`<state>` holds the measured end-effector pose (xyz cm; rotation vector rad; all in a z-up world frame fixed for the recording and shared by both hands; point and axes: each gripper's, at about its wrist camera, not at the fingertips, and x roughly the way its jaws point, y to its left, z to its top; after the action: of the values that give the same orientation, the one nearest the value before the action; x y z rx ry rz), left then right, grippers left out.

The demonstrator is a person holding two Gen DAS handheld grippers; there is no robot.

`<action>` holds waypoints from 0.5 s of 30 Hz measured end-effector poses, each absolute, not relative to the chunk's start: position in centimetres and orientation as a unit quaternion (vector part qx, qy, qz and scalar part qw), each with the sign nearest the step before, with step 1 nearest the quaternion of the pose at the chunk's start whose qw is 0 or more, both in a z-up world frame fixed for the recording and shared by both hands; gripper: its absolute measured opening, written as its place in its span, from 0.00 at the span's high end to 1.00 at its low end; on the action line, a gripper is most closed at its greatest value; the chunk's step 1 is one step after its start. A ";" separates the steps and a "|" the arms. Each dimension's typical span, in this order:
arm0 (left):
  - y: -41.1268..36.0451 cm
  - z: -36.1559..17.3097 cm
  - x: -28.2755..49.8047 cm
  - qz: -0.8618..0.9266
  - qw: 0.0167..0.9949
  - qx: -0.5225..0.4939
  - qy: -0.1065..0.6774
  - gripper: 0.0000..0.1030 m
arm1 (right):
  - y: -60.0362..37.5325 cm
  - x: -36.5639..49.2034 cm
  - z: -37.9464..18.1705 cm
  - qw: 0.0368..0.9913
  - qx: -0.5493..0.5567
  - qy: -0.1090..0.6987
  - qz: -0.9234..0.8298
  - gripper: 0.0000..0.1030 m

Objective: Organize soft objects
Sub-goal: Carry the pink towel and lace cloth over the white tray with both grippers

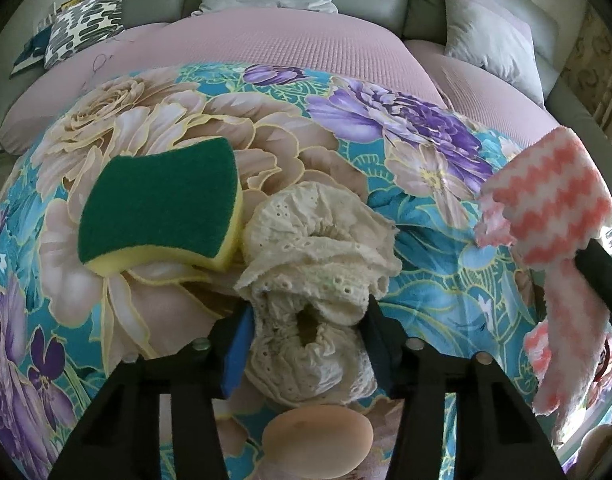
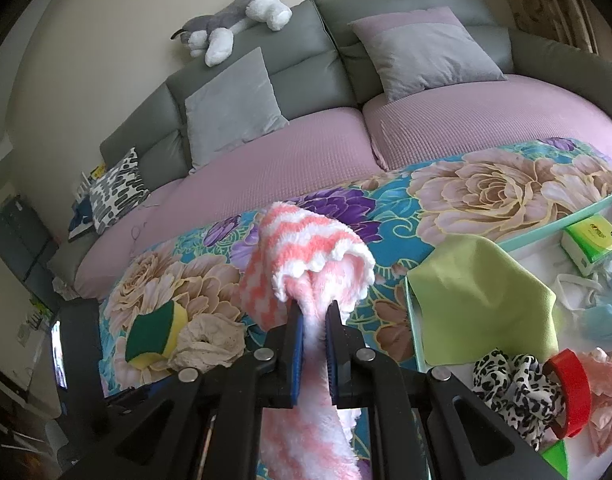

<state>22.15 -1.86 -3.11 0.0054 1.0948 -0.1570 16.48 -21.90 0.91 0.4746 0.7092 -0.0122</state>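
My left gripper (image 1: 308, 320) is closed around a cream lace scrunchie (image 1: 318, 248) that lies on the floral cloth (image 1: 426, 216). A green and yellow sponge (image 1: 162, 204) touches the scrunchie on its left; both also show in the right wrist view, the sponge (image 2: 154, 336) and the scrunchie (image 2: 210, 344). My right gripper (image 2: 314, 312) is shut on a pink and white zigzag fluffy cloth (image 2: 306, 252) and holds it above the floral cloth. In the left wrist view the pink cloth (image 1: 554, 216) hangs at the right.
A pale green tray (image 2: 554, 220) at the right holds a lime green cloth (image 2: 482, 292), a tissue pack (image 2: 590, 244), a leopard scrunchie (image 2: 510, 384) and a red band (image 2: 574, 388). Behind are a sofa with pink covers (image 2: 306, 148), cushions and a plush dog (image 2: 238, 16). A beige round pad (image 1: 318, 436) lies below my left gripper.
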 end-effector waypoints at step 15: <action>-2.4 -1.2 21.6 -0.096 0.864 0.011 0.495 0.74 | -22.7 16.1 1.2 0.910 0.239 0.339 -0.008 0.89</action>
<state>21.57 -2.37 -1.15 0.0230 1.0368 -0.2023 16.10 -22.67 1.22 0.4921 0.6998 -0.0158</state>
